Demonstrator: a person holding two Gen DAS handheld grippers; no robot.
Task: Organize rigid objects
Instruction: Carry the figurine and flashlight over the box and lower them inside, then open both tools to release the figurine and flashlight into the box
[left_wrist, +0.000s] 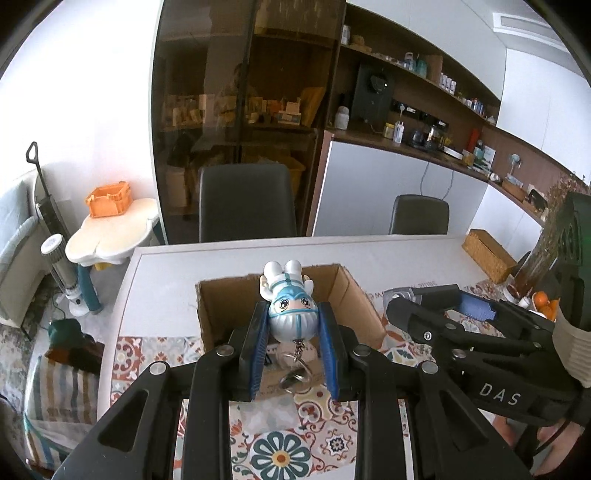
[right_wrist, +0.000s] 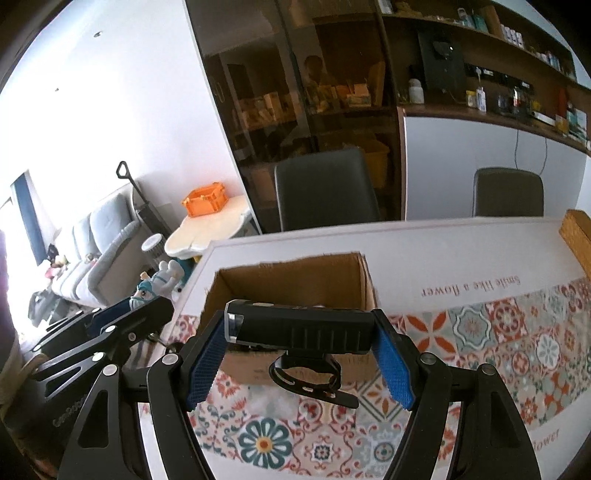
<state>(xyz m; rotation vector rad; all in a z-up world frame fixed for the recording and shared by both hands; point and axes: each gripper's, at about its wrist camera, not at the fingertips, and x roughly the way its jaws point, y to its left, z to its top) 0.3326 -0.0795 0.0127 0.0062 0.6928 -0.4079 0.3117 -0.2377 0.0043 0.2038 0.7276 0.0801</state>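
**A:** Above the near edge of the surface (right_wrist: 424, 258), both grippers are carrying something. The left gripper (left_wrist: 293, 328) is clamped on the head of a small toy figure (left_wrist: 290, 306), upside down, with its keyring (left_wrist: 295, 373) dangling below the fingers. The right gripper (right_wrist: 301, 332) is clamped end to end on a black bike light (right_wrist: 299, 328), its rubber strap (right_wrist: 310, 376) hanging underneath.

**B:** And the cardboard box (left_wrist: 354, 291)?

**A:** It is sitting open on the patterned mat (left_wrist: 280, 454), towards the left edge of the surface, just beyond both sets of fingers.

**B:** What is worrying you, then?

**A:** The figure's head is rounded and glossy, so I judge it could be squeezed out of the pads if the hand tilts. The keyring may also be catching the box's near wall on the way in. The light is being held only by its two ends, so it could pivot. And the two grippers are working close together; crowding over one box could knock them into each other.
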